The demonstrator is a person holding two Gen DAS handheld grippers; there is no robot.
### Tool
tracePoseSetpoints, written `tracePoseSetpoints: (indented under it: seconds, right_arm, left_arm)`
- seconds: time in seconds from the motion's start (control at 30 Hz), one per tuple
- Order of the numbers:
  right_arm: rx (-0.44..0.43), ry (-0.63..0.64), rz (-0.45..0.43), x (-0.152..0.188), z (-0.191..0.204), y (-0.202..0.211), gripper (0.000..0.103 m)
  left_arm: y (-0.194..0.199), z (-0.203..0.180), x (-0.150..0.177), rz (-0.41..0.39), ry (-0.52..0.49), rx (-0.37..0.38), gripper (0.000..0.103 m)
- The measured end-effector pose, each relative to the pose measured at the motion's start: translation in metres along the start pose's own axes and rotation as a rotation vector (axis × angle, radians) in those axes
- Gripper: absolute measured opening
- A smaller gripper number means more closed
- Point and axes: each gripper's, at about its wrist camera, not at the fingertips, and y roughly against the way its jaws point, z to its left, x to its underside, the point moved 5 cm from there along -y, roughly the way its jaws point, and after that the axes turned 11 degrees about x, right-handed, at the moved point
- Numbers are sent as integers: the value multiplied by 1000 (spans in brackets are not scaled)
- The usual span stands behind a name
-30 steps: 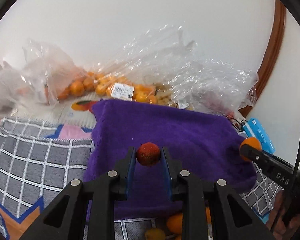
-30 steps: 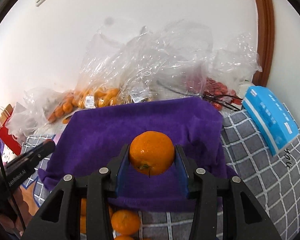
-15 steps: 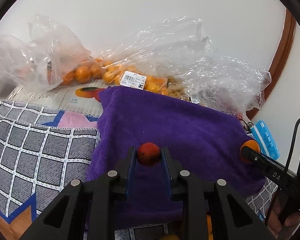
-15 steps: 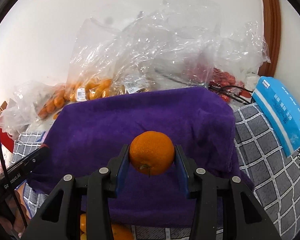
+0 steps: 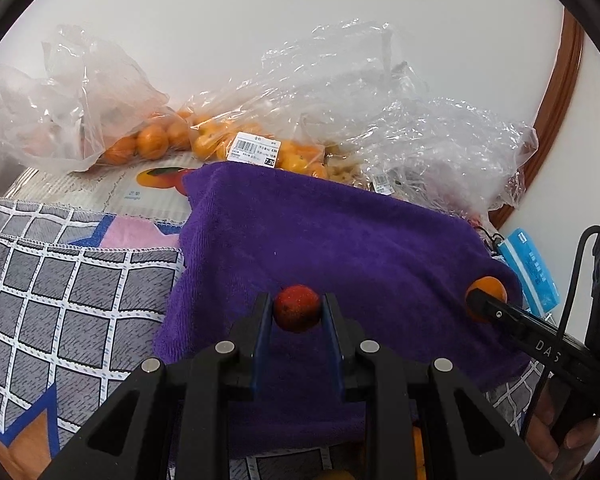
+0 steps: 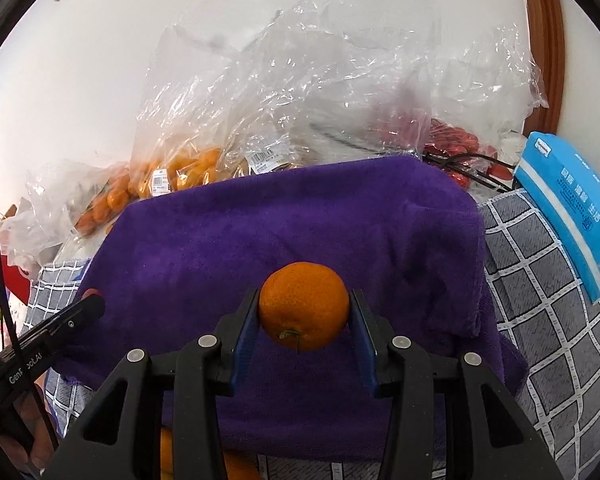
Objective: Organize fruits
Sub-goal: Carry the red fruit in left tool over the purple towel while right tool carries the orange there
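Fruit here looks light and bruisable: the left gripper [image 5: 297, 312] pinches a small bumpy red fruit [image 5: 297, 307] across its middle, while at three o'clock the right gripper [image 6: 304, 320] clasps a firm round orange mandarin [image 6: 304, 311] likewise, both above the purple terry towel [image 6: 300, 224].

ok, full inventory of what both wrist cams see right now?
towel: one, purple, centre, over the checked cloth
checked cloth: one, grey and white, under the towel
bags: several, clear plastic, behind the towel by the wall; they hold oranges, one holds red fruit
blue pack: one, right of the towel
loose oranges: count unclear, at the towel's near edge
orange: one, in the right tongs
red fruit: one, small, in the left tongs
left tongs: black, shut on the red fruit
right tongs: black, shut on the orange
hand: partly visible at the frame edge
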Motion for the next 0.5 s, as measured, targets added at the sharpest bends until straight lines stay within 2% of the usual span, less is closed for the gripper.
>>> tracePoseSetpoints:
  seconds: [0.5]
  right_arm:
    - [27,18,35,6,0,-8,44]
  left_arm:
    - [-5,3,1,19,-1,-26,24]
